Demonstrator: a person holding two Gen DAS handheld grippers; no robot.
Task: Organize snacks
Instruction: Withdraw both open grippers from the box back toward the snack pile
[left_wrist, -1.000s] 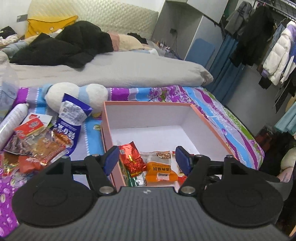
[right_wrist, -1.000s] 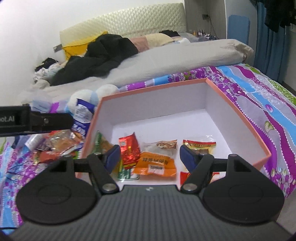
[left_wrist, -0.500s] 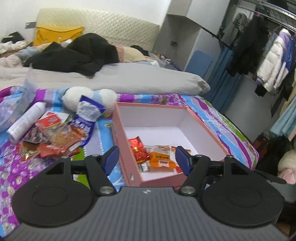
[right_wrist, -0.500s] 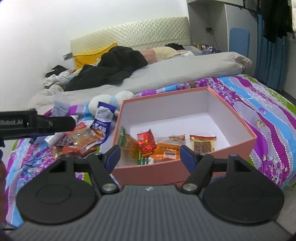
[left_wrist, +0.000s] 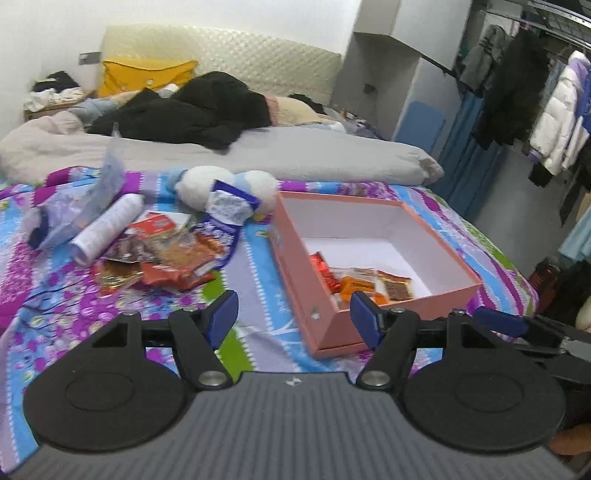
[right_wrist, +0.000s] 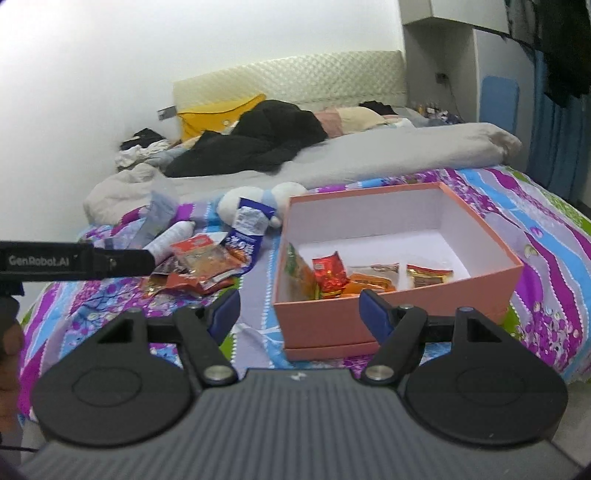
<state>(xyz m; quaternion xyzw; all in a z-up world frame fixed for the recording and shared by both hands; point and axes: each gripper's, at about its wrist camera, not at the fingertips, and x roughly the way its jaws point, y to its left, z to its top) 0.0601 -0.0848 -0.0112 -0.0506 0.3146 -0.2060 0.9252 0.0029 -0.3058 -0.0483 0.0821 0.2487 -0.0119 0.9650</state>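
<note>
A pink box (left_wrist: 325, 306) (right_wrist: 480, 284) with white inner walls sits on the flowered bedsheet, with several snack packets (left_wrist: 364, 284) (right_wrist: 354, 277) lying on its floor. To its left lies a loose pile of snack packets (left_wrist: 173, 258) (right_wrist: 207, 266), with a blue and white packet (left_wrist: 227, 218) (right_wrist: 245, 230) at its far edge. My left gripper (left_wrist: 293, 319) hangs open and empty in front of the box's near left corner. My right gripper (right_wrist: 299, 312) is open and empty too, before the box's near wall. The left gripper's arm (right_wrist: 74, 260) shows at the left of the right wrist view.
A white bottle (left_wrist: 107, 229), a clear plastic bag (left_wrist: 88, 199) and a white and blue plush toy (left_wrist: 225, 184) lie behind the pile. Grey bedding (left_wrist: 295, 155) and black clothes (left_wrist: 192, 110) cover the far bed. Clothes hang on a rack (left_wrist: 535, 96) at right.
Both grippers have pulled back from above the box, so the box and the pile look smaller and farther. The jaws stay as wide as before, with nothing in them.
</note>
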